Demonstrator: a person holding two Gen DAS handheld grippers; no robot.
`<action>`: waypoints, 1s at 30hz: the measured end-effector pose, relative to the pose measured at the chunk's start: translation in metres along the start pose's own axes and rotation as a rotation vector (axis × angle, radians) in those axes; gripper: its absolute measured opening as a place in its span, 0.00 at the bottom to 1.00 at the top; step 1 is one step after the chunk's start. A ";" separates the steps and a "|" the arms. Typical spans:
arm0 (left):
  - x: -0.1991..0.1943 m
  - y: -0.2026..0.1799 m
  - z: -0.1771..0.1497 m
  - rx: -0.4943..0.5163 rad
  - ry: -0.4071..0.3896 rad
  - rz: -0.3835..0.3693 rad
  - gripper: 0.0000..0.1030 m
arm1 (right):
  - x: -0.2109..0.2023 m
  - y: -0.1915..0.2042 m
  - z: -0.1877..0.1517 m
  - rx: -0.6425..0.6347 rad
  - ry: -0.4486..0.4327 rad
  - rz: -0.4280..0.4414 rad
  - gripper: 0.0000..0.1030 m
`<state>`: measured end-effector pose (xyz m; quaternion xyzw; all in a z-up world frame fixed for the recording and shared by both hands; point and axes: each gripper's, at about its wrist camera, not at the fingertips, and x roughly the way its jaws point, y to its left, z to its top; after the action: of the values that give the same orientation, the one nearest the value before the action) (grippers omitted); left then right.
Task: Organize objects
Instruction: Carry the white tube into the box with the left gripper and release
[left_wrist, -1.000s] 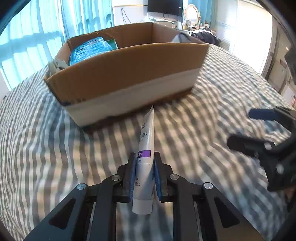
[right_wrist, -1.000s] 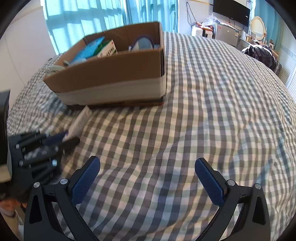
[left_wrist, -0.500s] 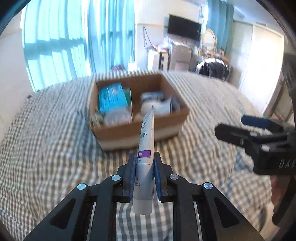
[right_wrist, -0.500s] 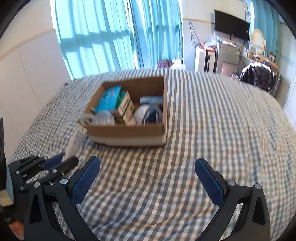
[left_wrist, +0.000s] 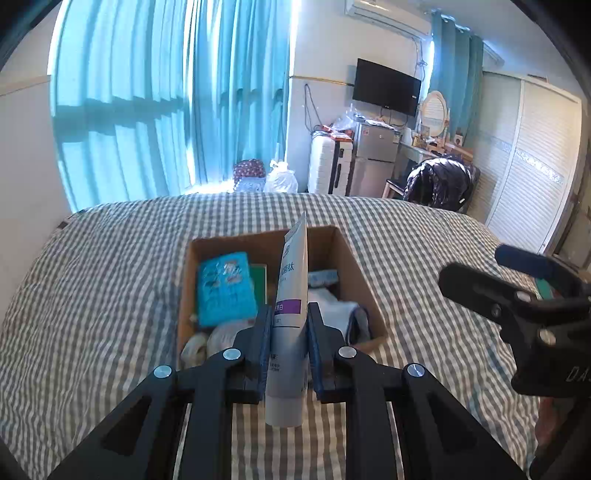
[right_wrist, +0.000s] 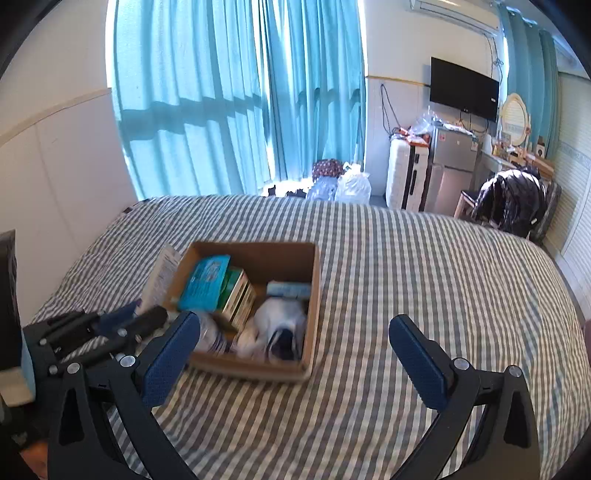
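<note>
My left gripper (left_wrist: 288, 332) is shut on a white tube with a purple band (left_wrist: 291, 295), held upright above the near side of an open cardboard box (left_wrist: 364, 291). The box sits on the checked bed and holds a teal packet (left_wrist: 225, 288), a green box (right_wrist: 236, 295), white cloth (right_wrist: 277, 321) and other items. My right gripper (right_wrist: 295, 354) is open and empty, held high on the near side of the box (right_wrist: 312, 295). It shows in the left wrist view (left_wrist: 517, 295) at the right. The left gripper (right_wrist: 110, 325) with the tube (right_wrist: 162, 273) shows at the left of the right wrist view.
The bed (right_wrist: 424, 277) has a grey and white checked cover. Beyond it are teal curtains (right_wrist: 240, 92), bags on the floor (right_wrist: 340, 181), a white suitcase (right_wrist: 400, 173), a small fridge (right_wrist: 450, 166), a wall TV (right_wrist: 463, 92) and a chair with a black jacket (right_wrist: 513, 199).
Both grippers have risen well above the bed, so the box now lies below and I look down into it. The left gripper still holds the tube; the right stays open.
</note>
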<state>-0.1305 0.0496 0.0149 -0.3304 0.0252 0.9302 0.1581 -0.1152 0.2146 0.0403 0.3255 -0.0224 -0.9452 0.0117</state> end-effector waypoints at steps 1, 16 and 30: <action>0.009 0.000 0.003 -0.001 0.003 -0.001 0.17 | 0.007 -0.001 0.004 0.000 -0.003 -0.001 1.00; 0.134 0.014 -0.010 -0.034 0.153 0.002 0.17 | 0.135 -0.025 -0.003 0.023 0.089 -0.009 1.00; 0.050 0.001 0.018 -0.060 0.008 0.088 0.83 | 0.043 -0.024 0.022 -0.023 -0.007 -0.033 1.00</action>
<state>-0.1786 0.0652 -0.0025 -0.3371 0.0124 0.9353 0.1072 -0.1625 0.2377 0.0296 0.3223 -0.0061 -0.9466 -0.0002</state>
